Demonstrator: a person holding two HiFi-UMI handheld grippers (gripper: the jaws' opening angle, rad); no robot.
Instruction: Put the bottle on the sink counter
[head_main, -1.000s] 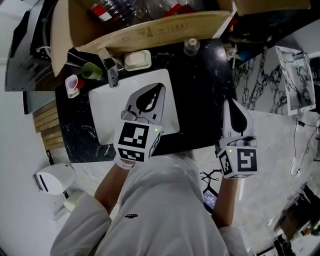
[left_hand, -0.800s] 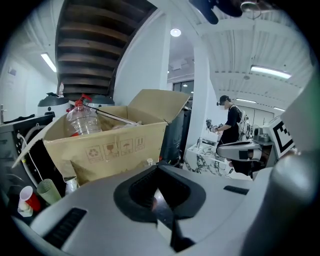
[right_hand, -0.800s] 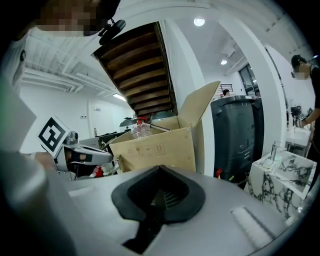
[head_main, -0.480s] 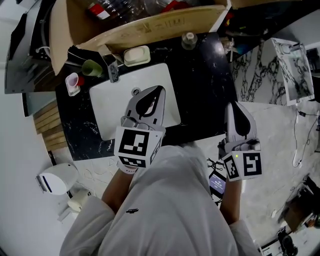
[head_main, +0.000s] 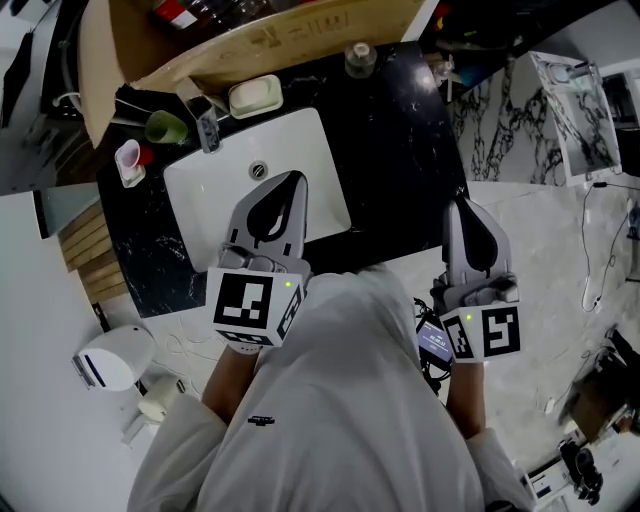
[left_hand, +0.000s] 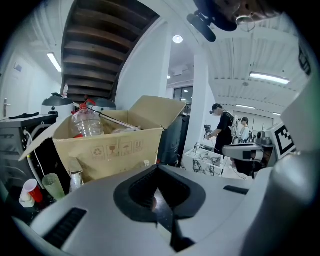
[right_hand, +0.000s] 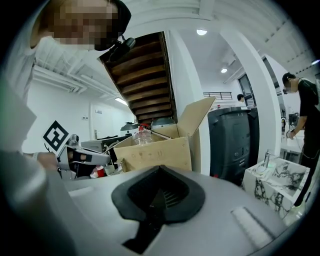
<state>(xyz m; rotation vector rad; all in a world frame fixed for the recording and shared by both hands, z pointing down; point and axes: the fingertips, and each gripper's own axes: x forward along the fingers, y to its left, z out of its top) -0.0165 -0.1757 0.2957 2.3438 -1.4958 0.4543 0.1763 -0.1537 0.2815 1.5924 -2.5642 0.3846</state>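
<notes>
Head view shows the left tool (head_main: 288, 186) above the front of the white basin (head_main: 215, 190), its jaws pressed together on nothing. The right tool (head_main: 463, 207) hangs off the right front corner of the black surface (head_main: 400, 150), over pale floor, with its jaws likewise together and empty. A small clear bottle (head_main: 358, 58) stands on the surface at its back edge, just beside the cardboard box (head_main: 280, 45) and well apart from both tools. Left gripper view shows the left tool (left_hand: 159, 192) closed to a seam; beyond it the box holds a large plastic bottle (left_hand: 86, 122). Right gripper view shows the right tool (right_hand: 157, 196) closed as well, with the same box ahead.
</notes>
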